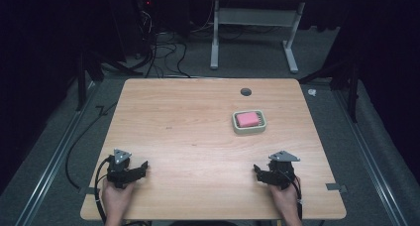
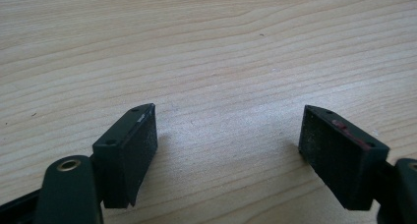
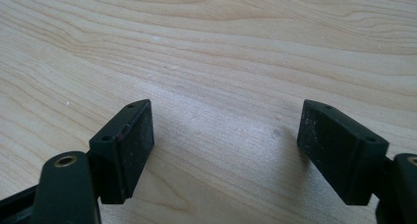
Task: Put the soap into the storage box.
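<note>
A pink soap bar (image 1: 247, 119) lies in a pale green dish (image 1: 249, 130) on the right half of the wooden table (image 1: 198, 137). My left gripper (image 1: 141, 169) rests near the front left of the table, held by a hand, and its jaws stand wide apart over bare wood in the left gripper view (image 2: 228, 145). My right gripper (image 1: 258, 170) sits near the front right, well in front of the dish, also open with nothing between its fingers in the right gripper view (image 3: 226, 143).
A small dark round hole (image 1: 245, 91) is set in the table near its far edge. Cables lie on the grey floor to the left and behind. A white-legged table frame (image 1: 252, 42) stands beyond the far edge.
</note>
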Demonstrator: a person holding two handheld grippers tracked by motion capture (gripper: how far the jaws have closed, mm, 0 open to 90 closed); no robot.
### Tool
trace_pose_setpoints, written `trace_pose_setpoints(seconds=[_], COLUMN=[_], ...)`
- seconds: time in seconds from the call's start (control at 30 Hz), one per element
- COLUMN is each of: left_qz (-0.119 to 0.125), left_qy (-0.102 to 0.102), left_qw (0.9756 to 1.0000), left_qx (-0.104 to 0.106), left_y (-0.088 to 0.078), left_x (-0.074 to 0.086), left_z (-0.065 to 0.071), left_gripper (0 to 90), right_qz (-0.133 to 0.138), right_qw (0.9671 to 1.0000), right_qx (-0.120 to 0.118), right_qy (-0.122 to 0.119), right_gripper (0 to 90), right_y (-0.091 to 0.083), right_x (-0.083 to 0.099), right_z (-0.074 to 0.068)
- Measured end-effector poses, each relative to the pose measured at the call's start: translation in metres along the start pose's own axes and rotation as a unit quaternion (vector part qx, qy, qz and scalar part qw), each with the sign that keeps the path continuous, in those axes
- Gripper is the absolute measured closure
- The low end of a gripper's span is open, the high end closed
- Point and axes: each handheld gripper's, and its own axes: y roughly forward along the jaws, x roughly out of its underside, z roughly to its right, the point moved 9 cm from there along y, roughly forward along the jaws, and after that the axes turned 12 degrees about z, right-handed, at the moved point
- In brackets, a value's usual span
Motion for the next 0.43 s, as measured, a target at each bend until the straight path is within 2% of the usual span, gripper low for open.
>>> trace_pose_setpoints(seconds=[0.43], left_qz=[0.001], left_qy=[-0.001], left_qw=[1.0000], left_qx=[0.000], left_y=[0.0001], left_x=[-0.0001], left_z=[0.0001], left_gripper=[22.9], right_qz=[0.000], right_qw=[1.0000], right_qx=[-0.002], right_qy=[-0.001], right_gripper=[21.6], right_y=[0.0003], right_x=[0.0000], right_z=[-0.0004])
